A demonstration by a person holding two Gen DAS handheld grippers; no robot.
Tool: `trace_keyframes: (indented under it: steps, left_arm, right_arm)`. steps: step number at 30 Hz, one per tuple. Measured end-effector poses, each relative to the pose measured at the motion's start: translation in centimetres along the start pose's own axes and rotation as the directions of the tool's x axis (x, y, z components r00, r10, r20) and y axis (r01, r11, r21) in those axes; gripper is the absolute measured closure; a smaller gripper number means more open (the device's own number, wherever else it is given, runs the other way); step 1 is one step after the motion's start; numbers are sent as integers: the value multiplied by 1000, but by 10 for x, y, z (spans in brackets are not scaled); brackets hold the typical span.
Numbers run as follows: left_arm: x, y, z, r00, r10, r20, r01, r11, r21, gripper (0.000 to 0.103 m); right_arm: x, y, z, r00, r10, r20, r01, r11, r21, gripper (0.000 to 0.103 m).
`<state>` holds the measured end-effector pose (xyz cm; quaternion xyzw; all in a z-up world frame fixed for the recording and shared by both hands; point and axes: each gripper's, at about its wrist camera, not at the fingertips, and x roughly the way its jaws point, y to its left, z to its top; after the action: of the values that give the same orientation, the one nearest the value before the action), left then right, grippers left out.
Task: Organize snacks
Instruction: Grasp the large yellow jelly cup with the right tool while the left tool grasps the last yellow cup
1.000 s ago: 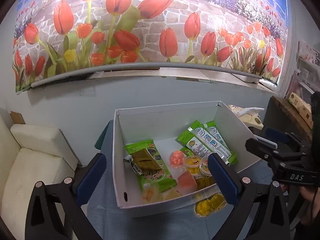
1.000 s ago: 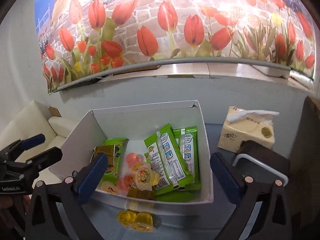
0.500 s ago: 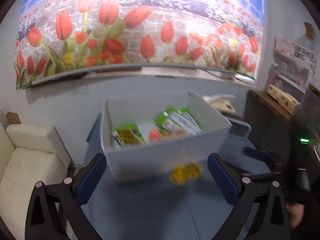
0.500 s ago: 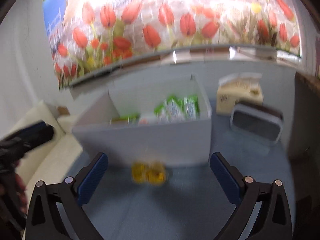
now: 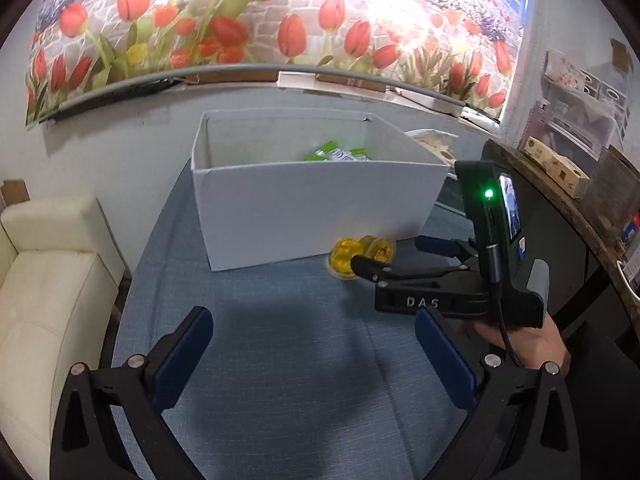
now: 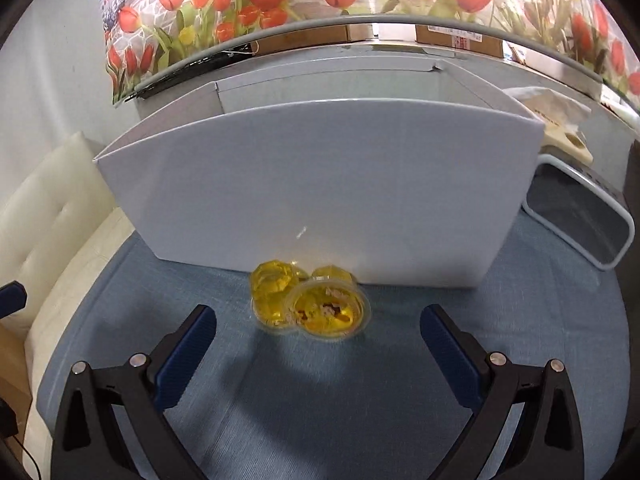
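Observation:
Yellow jelly cups point(image 6: 316, 304) lie together on the blue table just in front of the white box point(image 6: 320, 184). They also show in the left wrist view point(image 5: 360, 254), beside the box point(image 5: 312, 212), with green snack packets point(image 5: 336, 155) peeking over its rim. My right gripper point(image 6: 318, 344) is open, low over the table, the cups just beyond its fingertips. In the left wrist view the right gripper point(image 5: 380, 258) reaches toward the cups from the right. My left gripper point(image 5: 314, 344) is open and empty, held back over the table.
A cream sofa point(image 5: 44, 280) stands left of the table. A tissue box point(image 6: 560, 120) and a white-rimmed tray point(image 6: 584, 220) sit right of the white box. A dark shelf with small boxes point(image 5: 556, 164) is at far right.
Both grippers have dropped from above the box to table level and pulled back. The right gripper has closed in on the jelly cups. The box contents are now mostly hidden.

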<state>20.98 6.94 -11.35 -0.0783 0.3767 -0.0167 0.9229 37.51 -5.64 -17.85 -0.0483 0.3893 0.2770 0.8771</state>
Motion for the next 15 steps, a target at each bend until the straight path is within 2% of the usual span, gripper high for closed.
trace_keyframes:
  steps: [5, 6, 7, 8, 11, 12, 15]
  left_arm:
    - [2, 5, -1, 1000, 3, -2, -3, 1000, -8, 0]
    - [2, 6, -1, 1000, 4, -2, -4, 1000, -8, 0]
    - [3, 6, -1, 1000, 6, -3, -6, 1000, -10, 0]
    - [3, 6, -2, 1000, 6, -4, -6, 1000, -13, 0]
    - [6, 6, -1, 1000, 5, -10, -6, 1000, -16, 0]
    - [6, 6, -2, 1000, 5, -10, -5, 1000, -16, 0]
    - [8, 5, -2, 1000, 5, -13, -5, 1000, -15, 0]
  right_arm:
    - [9, -2, 1, 1000, -13, -13, 13, 1000, -25, 0]
    - [10, -2, 2, 1000, -7, -14, 7, 1000, -29, 6]
    - [13, -2, 3, 1000, -9, -24, 9, 999, -34, 24]
    - [15, -2, 4, 999, 22, -35, -23, 999, -31, 26]
    - [19, 2, 4, 998, 39, -54, -42, 997, -59, 33]
    - [20, 5, 2, 996, 50, -67, -55, 996, -73, 41]
    - [16, 4, 1, 996, 63, -66, -68, 995, -71, 51]
